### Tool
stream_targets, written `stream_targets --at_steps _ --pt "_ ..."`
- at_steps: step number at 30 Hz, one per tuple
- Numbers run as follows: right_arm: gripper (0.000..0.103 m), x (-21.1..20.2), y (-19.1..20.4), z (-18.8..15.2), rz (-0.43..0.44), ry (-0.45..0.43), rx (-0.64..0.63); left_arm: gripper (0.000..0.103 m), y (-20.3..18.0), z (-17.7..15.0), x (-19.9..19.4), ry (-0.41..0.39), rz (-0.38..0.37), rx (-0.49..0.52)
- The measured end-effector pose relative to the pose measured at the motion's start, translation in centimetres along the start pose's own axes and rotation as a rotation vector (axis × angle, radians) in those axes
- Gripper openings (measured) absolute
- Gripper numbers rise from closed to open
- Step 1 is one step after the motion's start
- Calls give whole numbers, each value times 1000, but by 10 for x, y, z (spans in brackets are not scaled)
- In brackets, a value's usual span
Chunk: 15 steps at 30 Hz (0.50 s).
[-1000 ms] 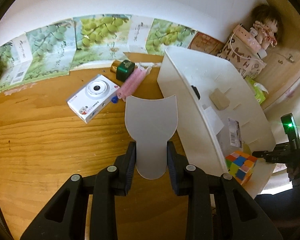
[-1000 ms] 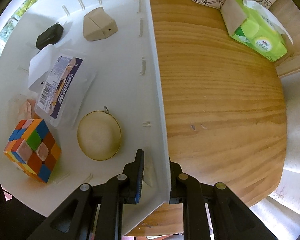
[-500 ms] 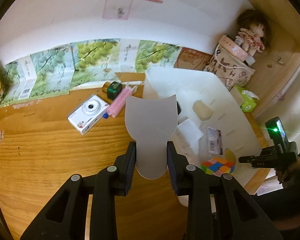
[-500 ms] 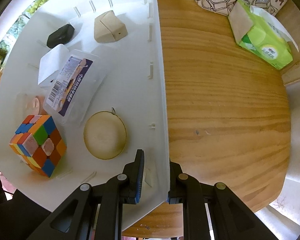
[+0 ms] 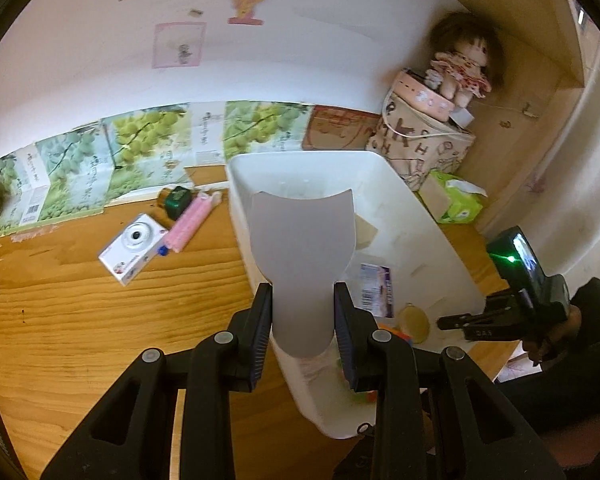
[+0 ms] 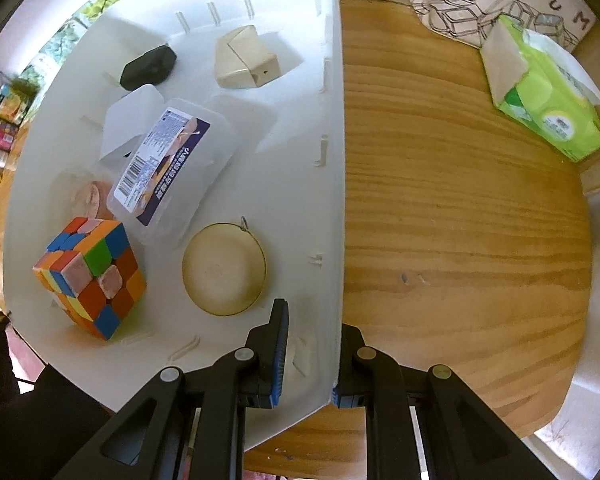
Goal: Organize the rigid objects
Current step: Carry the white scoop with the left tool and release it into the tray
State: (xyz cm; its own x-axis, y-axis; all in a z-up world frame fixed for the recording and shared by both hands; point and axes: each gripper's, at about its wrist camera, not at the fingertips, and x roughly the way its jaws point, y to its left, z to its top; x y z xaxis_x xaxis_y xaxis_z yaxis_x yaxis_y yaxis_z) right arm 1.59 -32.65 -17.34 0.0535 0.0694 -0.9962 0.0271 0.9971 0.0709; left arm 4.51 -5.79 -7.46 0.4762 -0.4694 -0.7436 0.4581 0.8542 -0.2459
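My left gripper (image 5: 303,296) is shut on the narrow end of a flat grey-white divider panel (image 5: 302,236). It holds the panel upright above the near left side of the white bin (image 5: 380,168). My right gripper (image 6: 314,320) points down and is shut on the bin's right wall (image 6: 334,160); it also shows in the left wrist view (image 5: 460,324). Inside the bin lie a colour cube (image 6: 90,276), a round beige disc (image 6: 224,268), a clear labelled box (image 6: 172,168), a beige block (image 6: 246,58), a black object (image 6: 148,67) and a small white box (image 6: 130,120).
A white camera box (image 5: 134,248), a pink roll (image 5: 190,222) and a green-capped bottle (image 5: 176,200) lie on the wooden table left of the bin. A green tissue pack (image 6: 548,92), a printed bag (image 5: 420,140) and a doll (image 5: 464,68) stand at the far right. The table's edge runs close behind my right gripper.
My left gripper has risen and shifted right with the divider, from beside the bin to over its near left side. The right gripper stays on the bin wall.
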Motion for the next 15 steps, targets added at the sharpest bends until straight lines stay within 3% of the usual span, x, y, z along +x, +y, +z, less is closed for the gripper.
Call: stream_targets --at_steps 15 --pt "17 -9 -7 6 50 -9 -137 32 -58 -4 25 39 3 22"
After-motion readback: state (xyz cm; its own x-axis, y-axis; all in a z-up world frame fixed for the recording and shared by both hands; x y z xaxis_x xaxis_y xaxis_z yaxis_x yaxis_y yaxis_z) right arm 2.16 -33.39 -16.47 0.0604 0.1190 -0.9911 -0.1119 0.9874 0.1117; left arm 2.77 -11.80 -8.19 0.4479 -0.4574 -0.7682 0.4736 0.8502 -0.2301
